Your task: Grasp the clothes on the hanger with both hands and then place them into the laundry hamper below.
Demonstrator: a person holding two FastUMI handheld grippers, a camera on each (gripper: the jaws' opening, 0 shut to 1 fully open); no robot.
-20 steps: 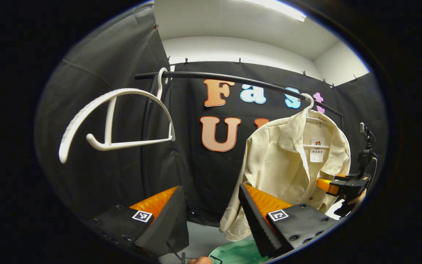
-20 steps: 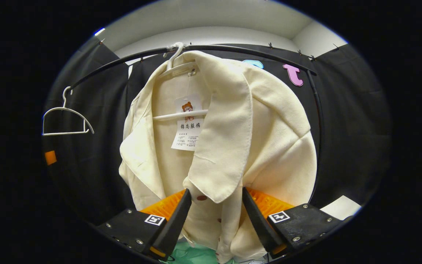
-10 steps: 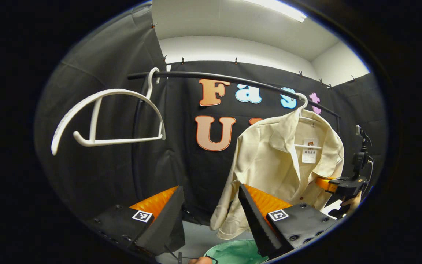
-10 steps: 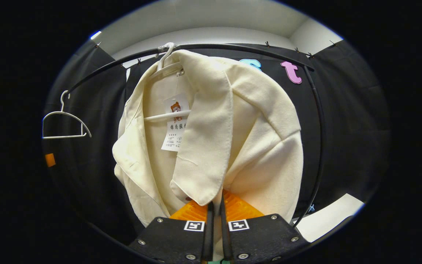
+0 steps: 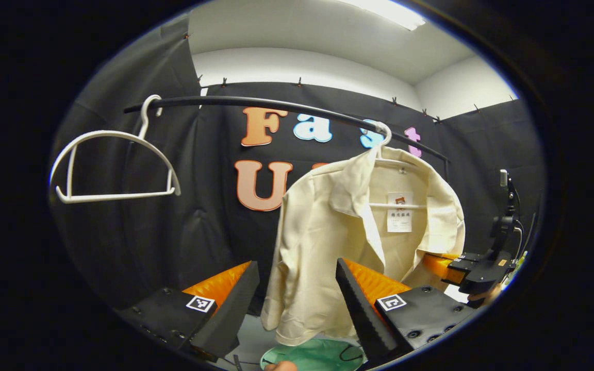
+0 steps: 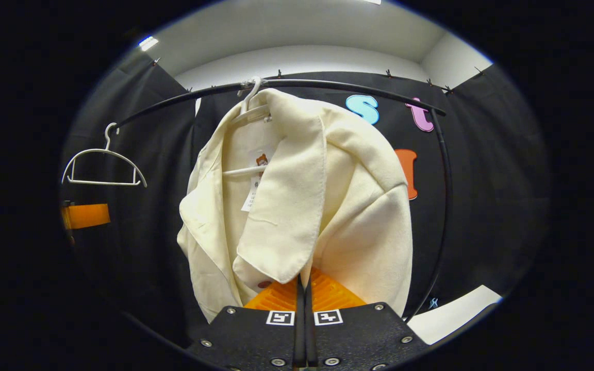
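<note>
A: Left gripper view first. How far along?

B: Barely begun. The shirt [image 5: 348,242] hangs on its hanger [image 5: 382,139] from the rail [image 5: 276,105], above the green hamper [image 5: 312,355]. The left gripper [image 5: 297,304] has its jaws wide apart, holding nothing, short of the shirt. The right gripper [image 5: 462,268] sits at the shirt's far front edge.

A: And against a second ago?

B: The shirt now sits nearer the middle; the spare hanger [image 5: 114,165] has slid outward.

A: Right gripper view?

B: The jaws are together, clamped on the shirt's [image 6: 297,206] front edge below the collar. A second ago they were apart around it. Left-hand grasp, unhooking and drop all remain.
</note>
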